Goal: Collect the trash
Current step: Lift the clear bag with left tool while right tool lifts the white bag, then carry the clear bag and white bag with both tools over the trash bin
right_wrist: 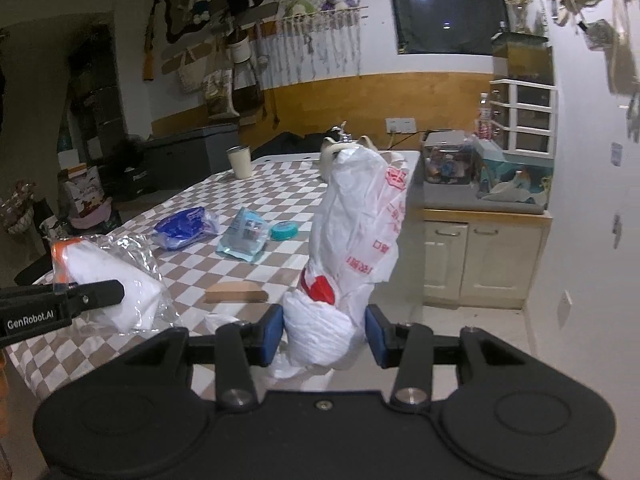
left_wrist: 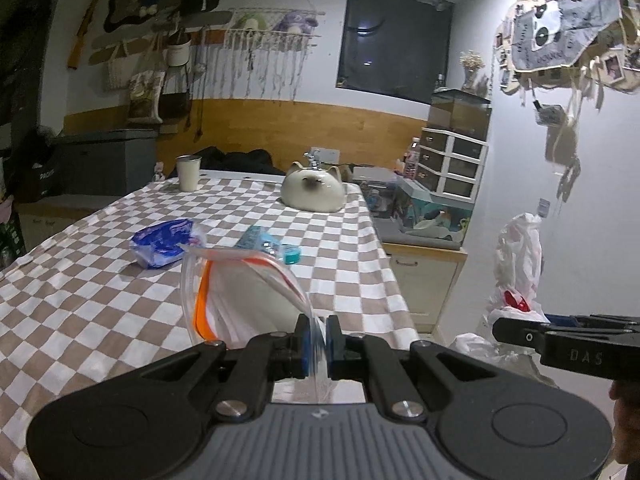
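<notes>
Table (left_wrist: 60, 300), checked cloth: bears blue wrapper (left_wrist: 164, 242), teal packet (right_wrist: 244, 236), teal lid (right_wrist: 284, 230), cup (left_wrist: 188, 172).
White plastic bag (right_wrist: 356, 232), red print: clamped in right gripper (right_wrist: 324, 334), off the table's edge.
Clear zip bag (left_wrist: 240, 292), orange-edged: pinched tight in left gripper (left_wrist: 316, 350), above the cloth.

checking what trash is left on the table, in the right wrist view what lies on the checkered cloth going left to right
blue wrapper → light blue packet → teal round lid. The cardboard piece lies nearer the camera, below the packet, so it has no clear place in this order.
</notes>
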Demonstrator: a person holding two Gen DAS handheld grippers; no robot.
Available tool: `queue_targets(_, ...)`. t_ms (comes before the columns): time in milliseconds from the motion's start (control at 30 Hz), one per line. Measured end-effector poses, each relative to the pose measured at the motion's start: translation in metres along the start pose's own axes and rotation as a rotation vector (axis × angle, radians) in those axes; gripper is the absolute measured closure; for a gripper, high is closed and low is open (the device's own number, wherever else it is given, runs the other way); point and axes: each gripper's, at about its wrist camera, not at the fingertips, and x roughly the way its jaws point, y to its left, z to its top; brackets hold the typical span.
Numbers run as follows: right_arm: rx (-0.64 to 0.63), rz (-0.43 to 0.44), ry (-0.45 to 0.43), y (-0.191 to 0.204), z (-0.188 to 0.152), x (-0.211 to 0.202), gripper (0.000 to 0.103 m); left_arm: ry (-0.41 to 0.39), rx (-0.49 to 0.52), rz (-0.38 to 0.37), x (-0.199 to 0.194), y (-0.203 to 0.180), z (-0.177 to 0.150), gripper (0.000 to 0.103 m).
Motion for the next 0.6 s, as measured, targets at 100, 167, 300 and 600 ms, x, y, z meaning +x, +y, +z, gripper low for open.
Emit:
queue_targets(100, 0.008, -0.014, -0.009, -0.011, -0.004, -0.010, 0.058, -0.006, 0.020, -0.021, 0.001, -0.018, 0.000, 0.096)
queue_targets(167, 0.015, -0.028, -0.015, -0.020, -0.006, -0.016, 0.058, -0.010, 0.031, -0.037, 0.003, -0.031, 0.000, 0.096)
queue_targets(300, 0.040, -0.065, -0.022, -0.044, -0.012, -0.028, 0.058, -0.006, 0.049, -0.079, 0.007, -0.057, -0.004, 0.096)
queue_targets(600, 0.109, -0.179, -0.025, -0.107, -0.035, -0.054, 0.058, 0.017, 0.100, -0.205, 0.029, -0.128, -0.020, 0.096)
